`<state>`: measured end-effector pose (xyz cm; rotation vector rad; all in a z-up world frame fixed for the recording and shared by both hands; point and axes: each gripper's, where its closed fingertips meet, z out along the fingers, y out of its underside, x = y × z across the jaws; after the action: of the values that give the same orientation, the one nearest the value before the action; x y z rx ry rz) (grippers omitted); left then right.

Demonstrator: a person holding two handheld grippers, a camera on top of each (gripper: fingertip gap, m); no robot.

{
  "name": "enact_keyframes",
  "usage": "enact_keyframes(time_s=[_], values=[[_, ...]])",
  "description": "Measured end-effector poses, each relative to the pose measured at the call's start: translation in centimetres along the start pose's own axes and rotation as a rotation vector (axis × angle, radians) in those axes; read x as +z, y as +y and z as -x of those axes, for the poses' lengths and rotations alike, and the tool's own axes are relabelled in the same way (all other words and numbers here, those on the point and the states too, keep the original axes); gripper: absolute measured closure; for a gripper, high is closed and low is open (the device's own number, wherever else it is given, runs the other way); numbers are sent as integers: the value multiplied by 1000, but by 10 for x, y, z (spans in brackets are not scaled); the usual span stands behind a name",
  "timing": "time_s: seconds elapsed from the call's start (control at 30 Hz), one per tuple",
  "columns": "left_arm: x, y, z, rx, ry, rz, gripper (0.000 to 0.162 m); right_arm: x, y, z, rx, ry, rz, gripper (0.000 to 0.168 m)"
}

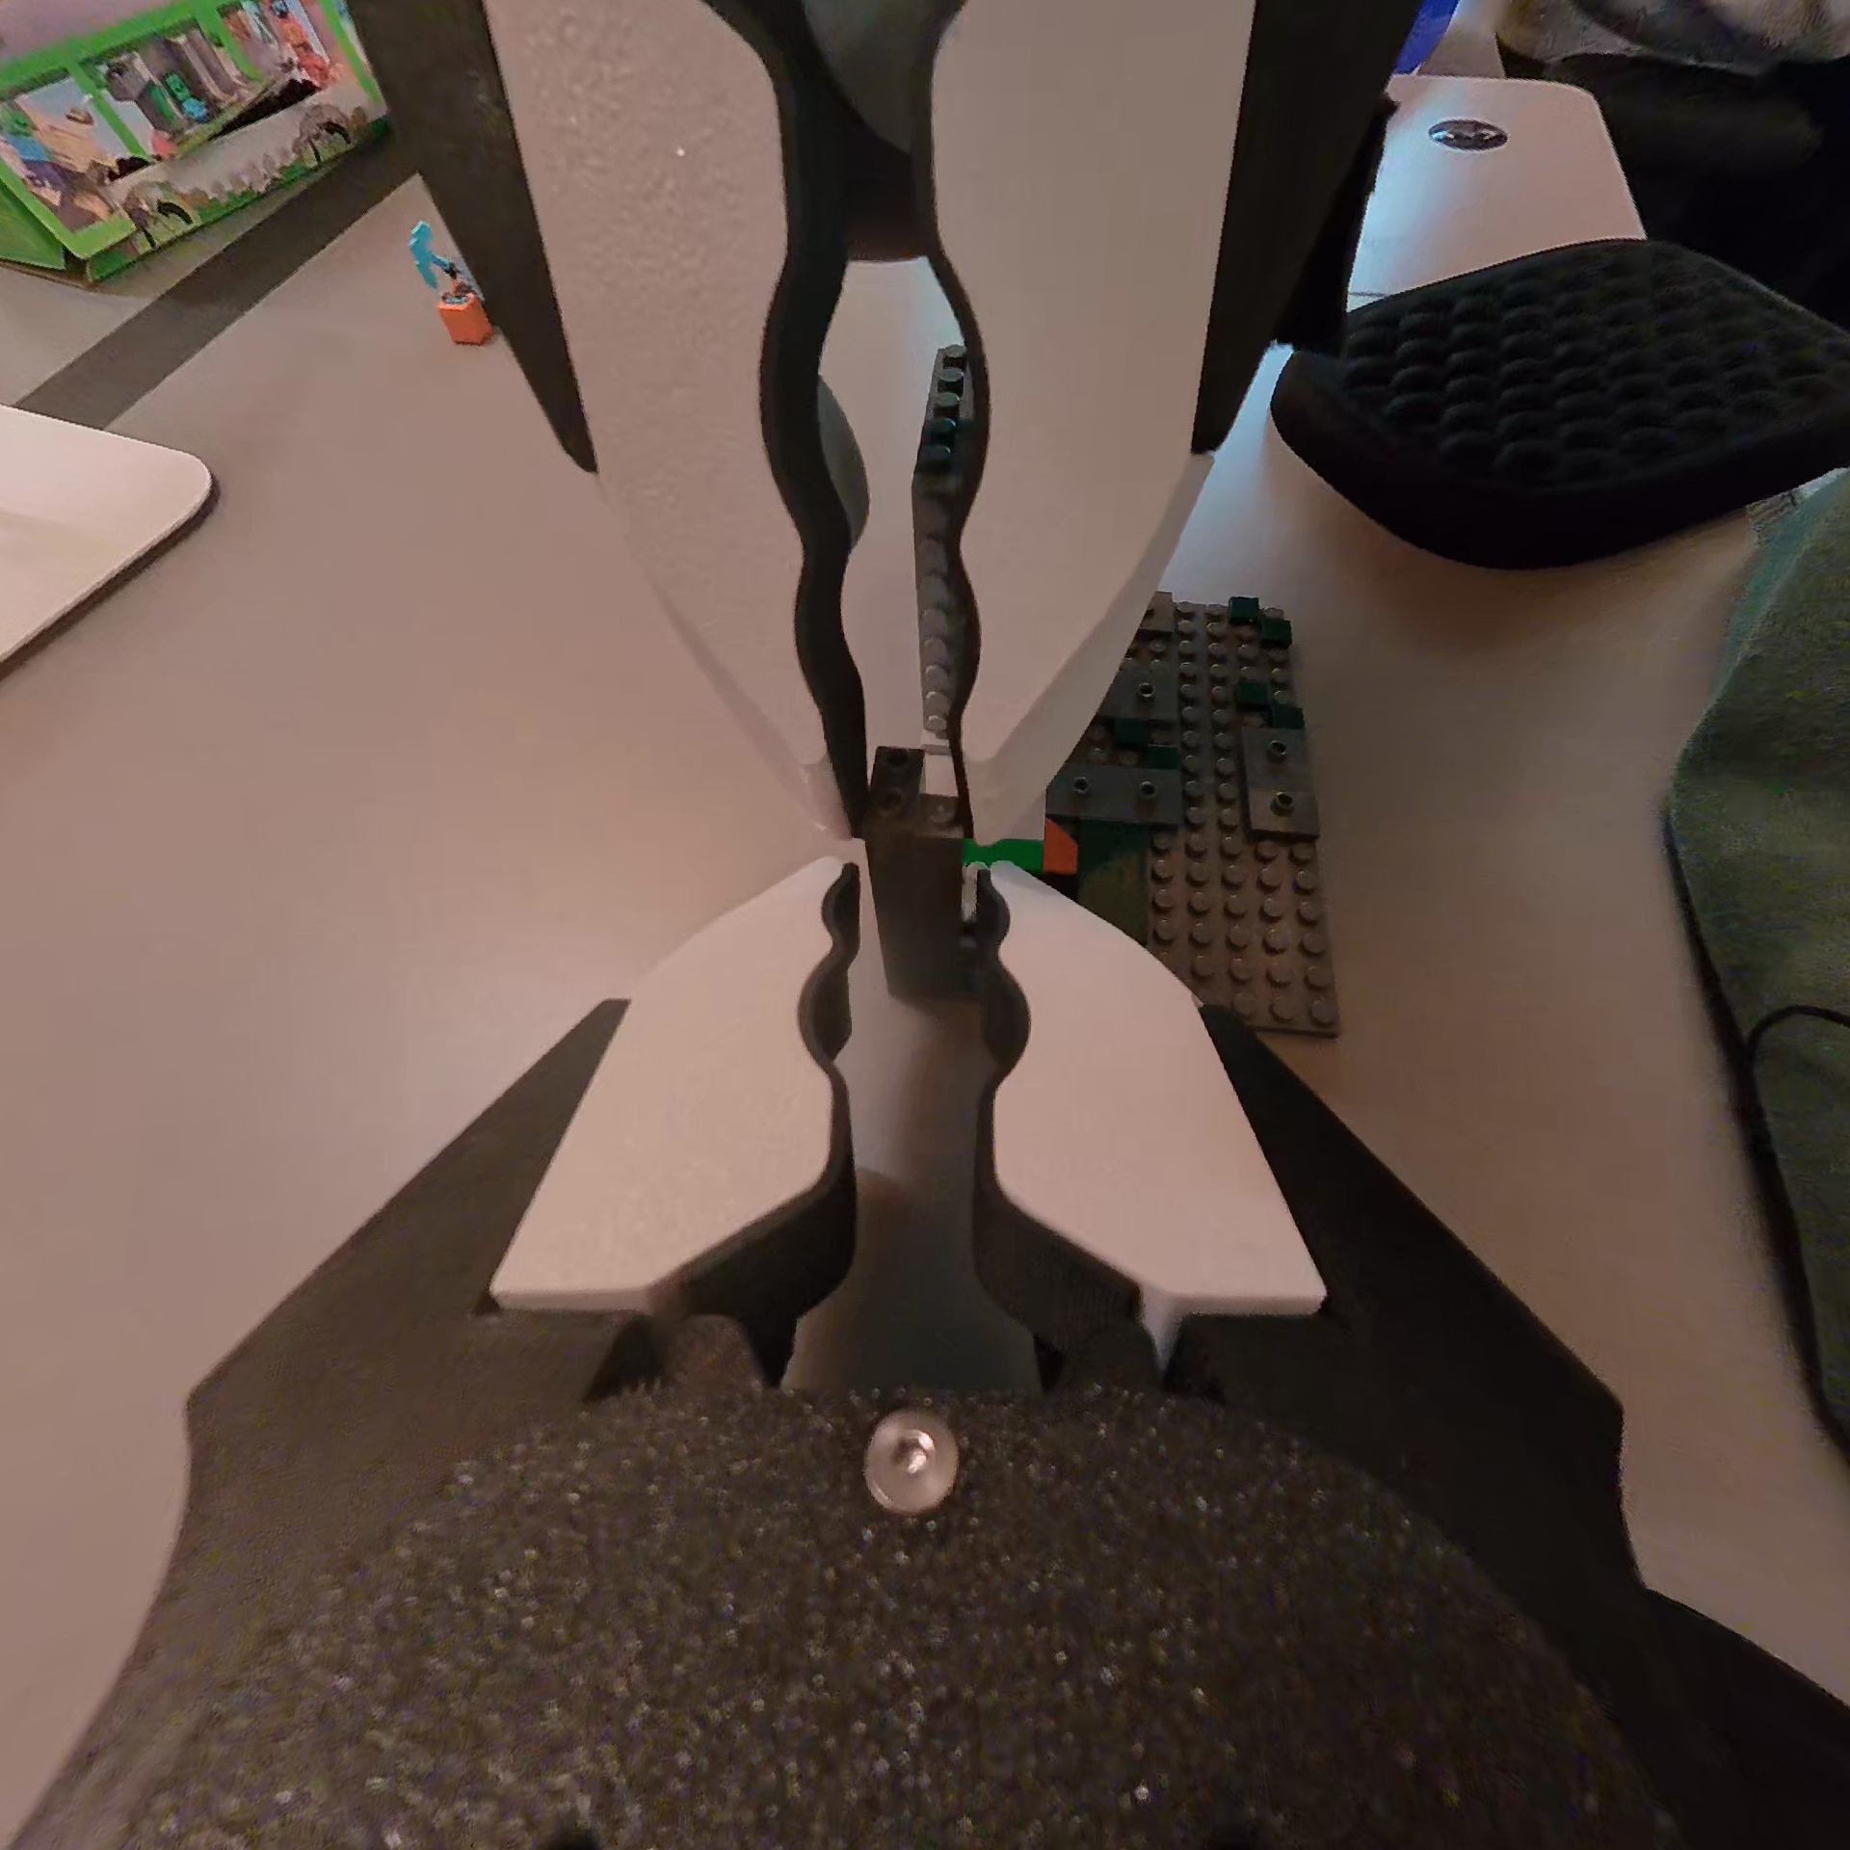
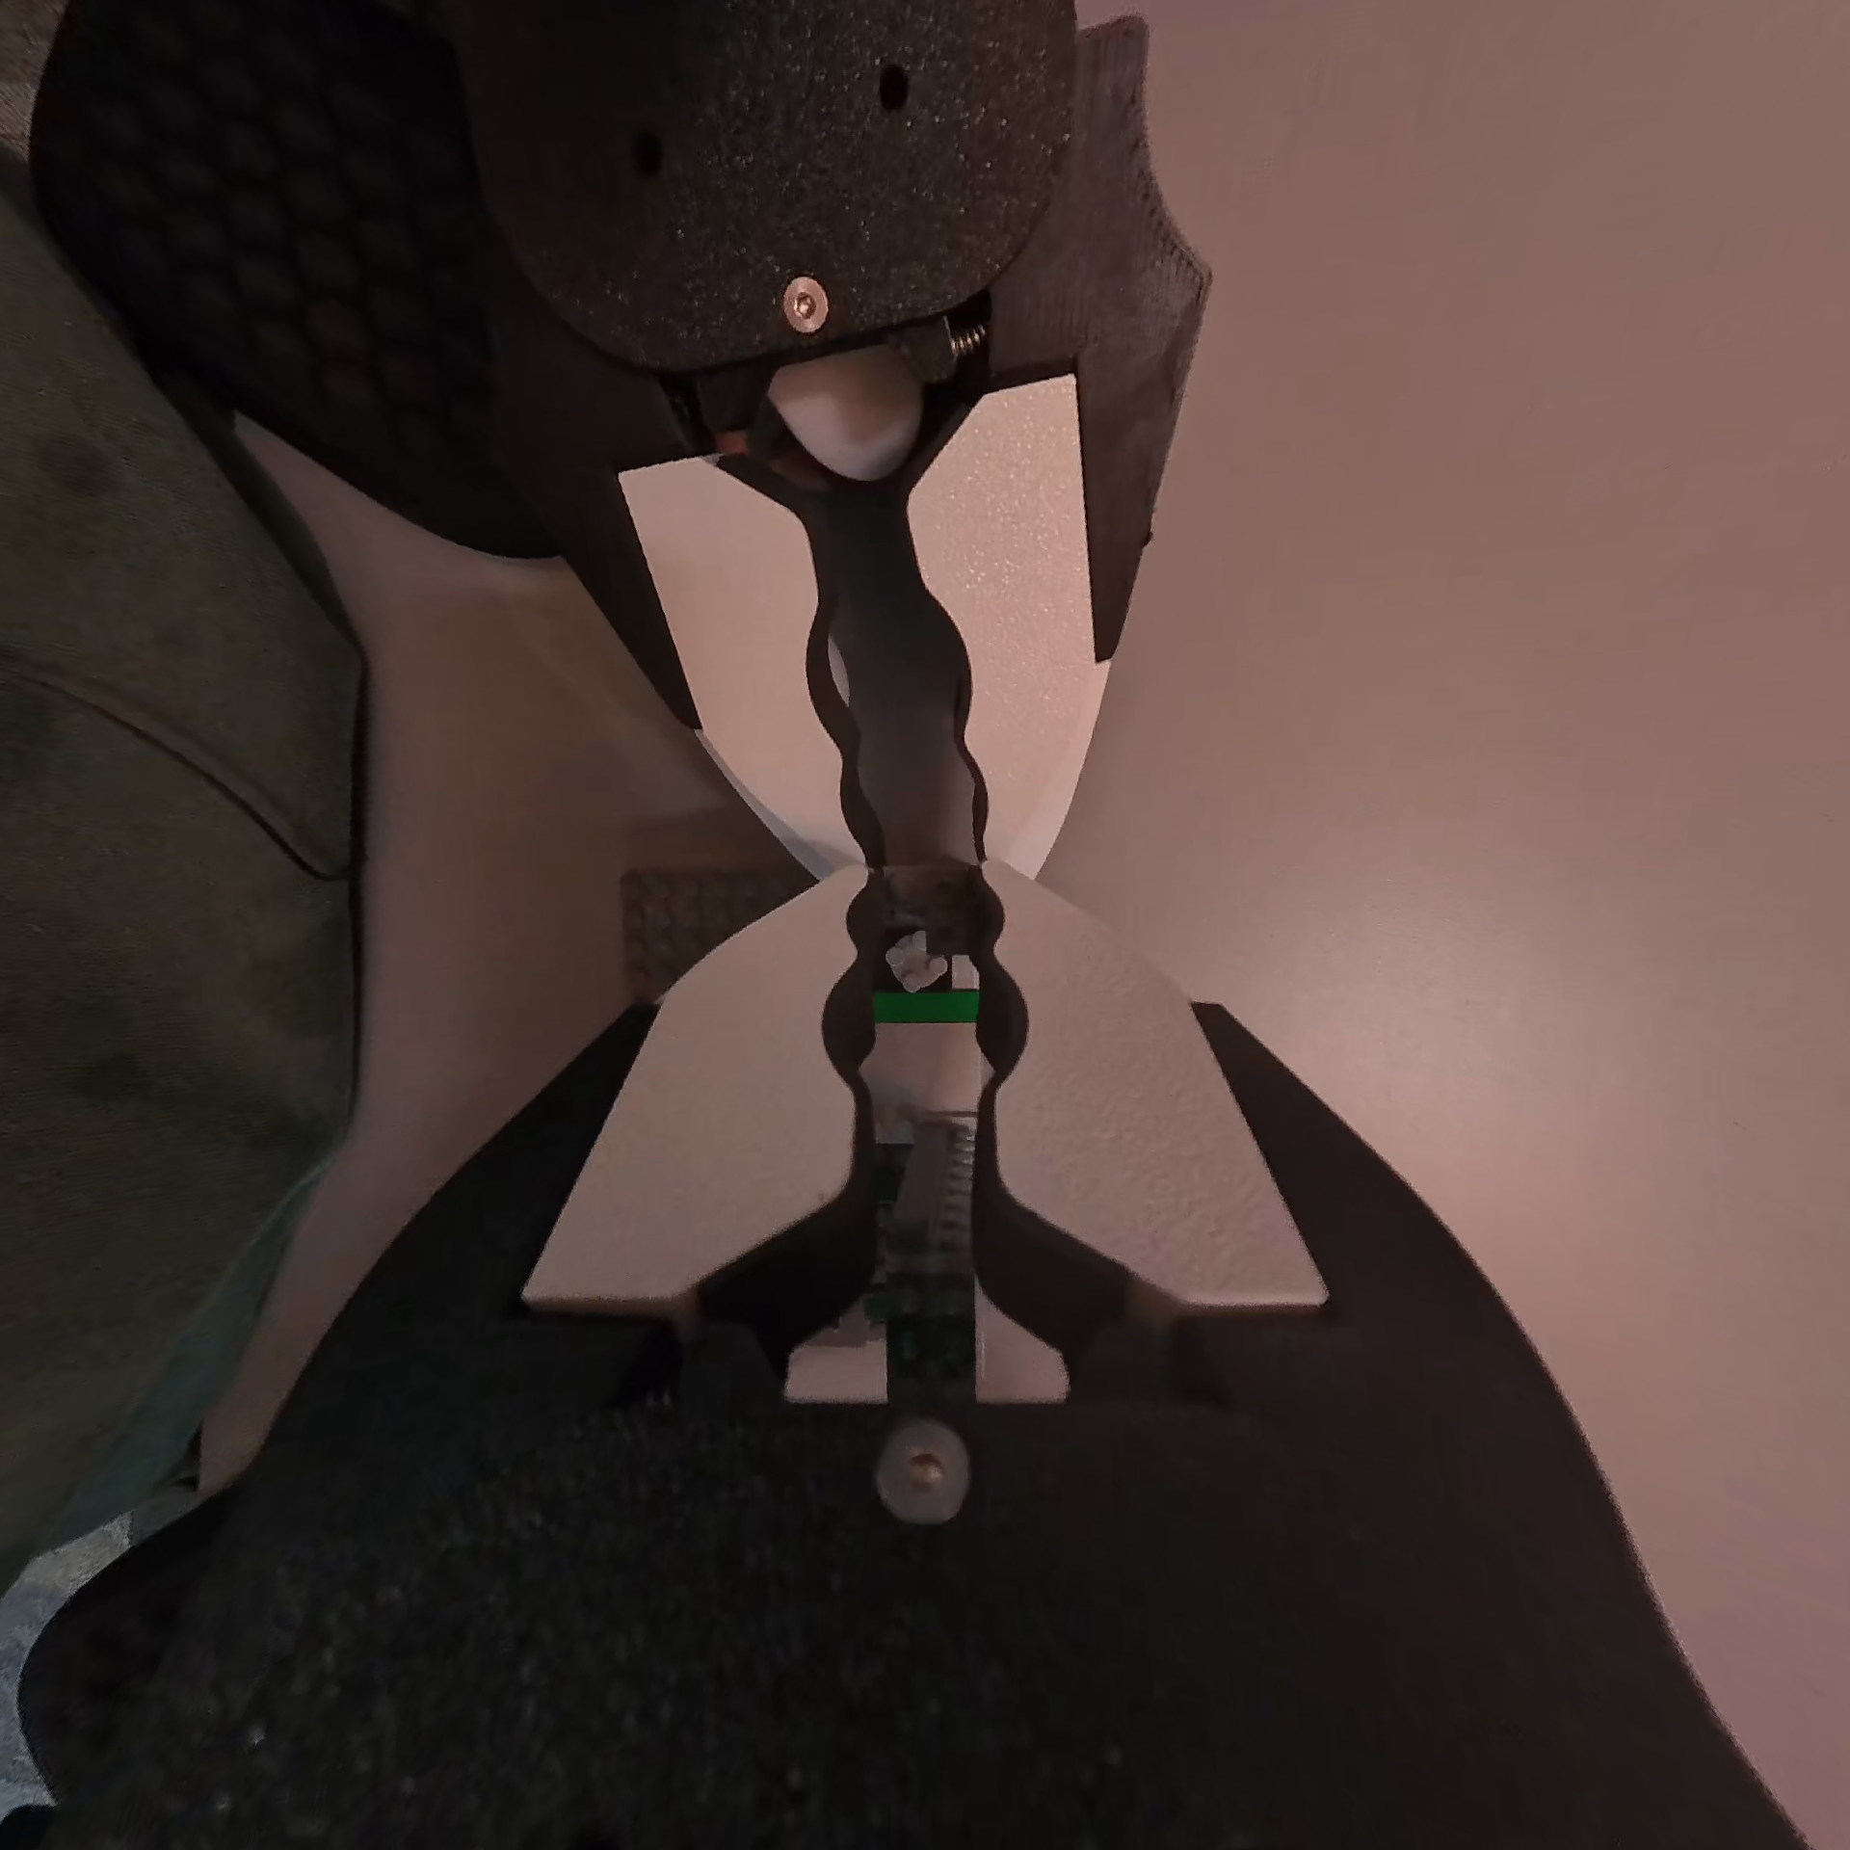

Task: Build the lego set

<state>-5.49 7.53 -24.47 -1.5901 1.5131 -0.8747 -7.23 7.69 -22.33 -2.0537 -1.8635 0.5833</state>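
Tip to tip they met: the left gripper (image 1: 916,881) was clamped on a dark grey brick (image 1: 913,901), while the right gripper (image 2: 926,891) pinched a long studded strip (image 1: 941,561) that butted against that brick above the pale table (image 1: 400,801). Just beside them lay the grey baseplate (image 1: 1241,851); well off, the green set box (image 1: 170,130).

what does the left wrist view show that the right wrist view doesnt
Only the left wrist view: the green printed box at the table's far corner, a small orange-and-blue figure, and the dark grey studded baseplate's top.

Only the right wrist view: little beyond bare tabletop.

Both: the two grippers tip to tip, with a long dark studded strip between the right gripper's jaws.
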Motion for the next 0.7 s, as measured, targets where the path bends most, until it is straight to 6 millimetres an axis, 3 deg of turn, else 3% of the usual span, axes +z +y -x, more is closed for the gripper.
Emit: enact_keyframes(time_s=[0.03,0.47,0.7], values=[[0,0,0,0,1,0,141,0,0,0,-4,-1,3,153],[-2,0,0,-13,8,-7,140,-3,-2,1,-20,-17,6,148],[-14,2,3,-4,6,4,141,-23,-3,-4,12,29,-76,149]])
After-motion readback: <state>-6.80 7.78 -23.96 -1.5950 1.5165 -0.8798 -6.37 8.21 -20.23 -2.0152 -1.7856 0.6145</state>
